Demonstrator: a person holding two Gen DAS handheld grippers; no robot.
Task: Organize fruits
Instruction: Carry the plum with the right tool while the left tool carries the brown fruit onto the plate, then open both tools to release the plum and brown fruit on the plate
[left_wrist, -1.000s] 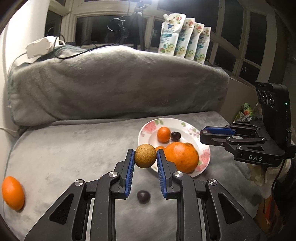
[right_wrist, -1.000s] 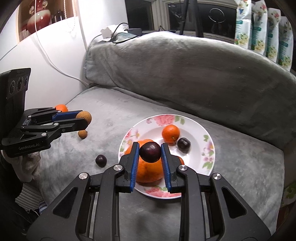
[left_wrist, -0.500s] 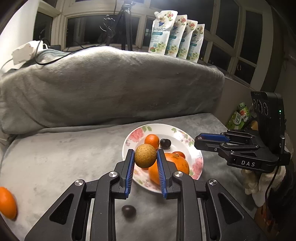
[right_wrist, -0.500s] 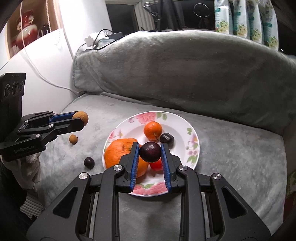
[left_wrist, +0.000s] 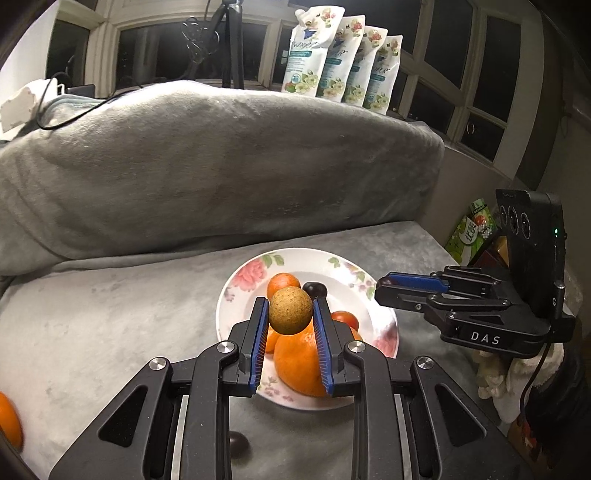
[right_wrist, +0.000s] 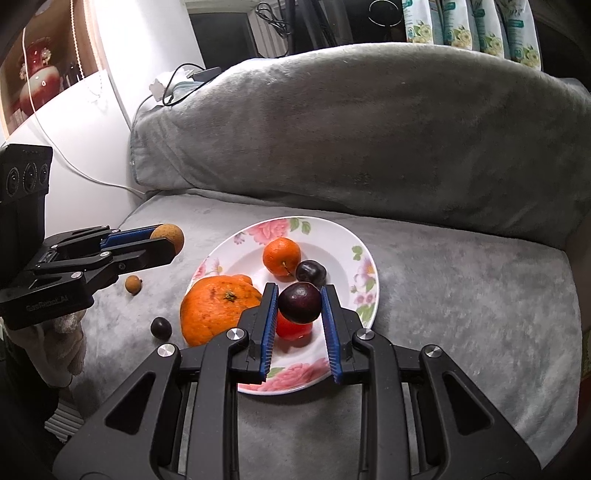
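My left gripper (left_wrist: 290, 312) is shut on a round brown fruit (left_wrist: 290, 310) and hovers over the near-left edge of a white floral plate (left_wrist: 314, 258). My right gripper (right_wrist: 299, 302) is shut on a dark plum (right_wrist: 299, 301) above the same plate (right_wrist: 354, 254). On the plate lie a large orange (right_wrist: 218, 306), a small mandarin (right_wrist: 281, 255), a second plum (right_wrist: 311, 272) and a red fruit (right_wrist: 293, 328). From the right wrist view the left gripper (right_wrist: 168, 242) is at the left with the brown fruit (right_wrist: 170, 236); the right gripper (left_wrist: 384, 290) shows at the right of the left wrist view.
On the grey blanket (right_wrist: 443, 280) beside the plate lie a loose dark plum (right_wrist: 161, 327) and a small brown fruit (right_wrist: 133, 284). An orange (left_wrist: 9, 424) sits at the far left edge. A large blanket-covered cushion (left_wrist: 221, 166) rises behind, with several pouches (left_wrist: 343, 70) on the sill.
Both grippers have moved in over the plate with their fruits still held. The plate now sits closer and more central in both views.
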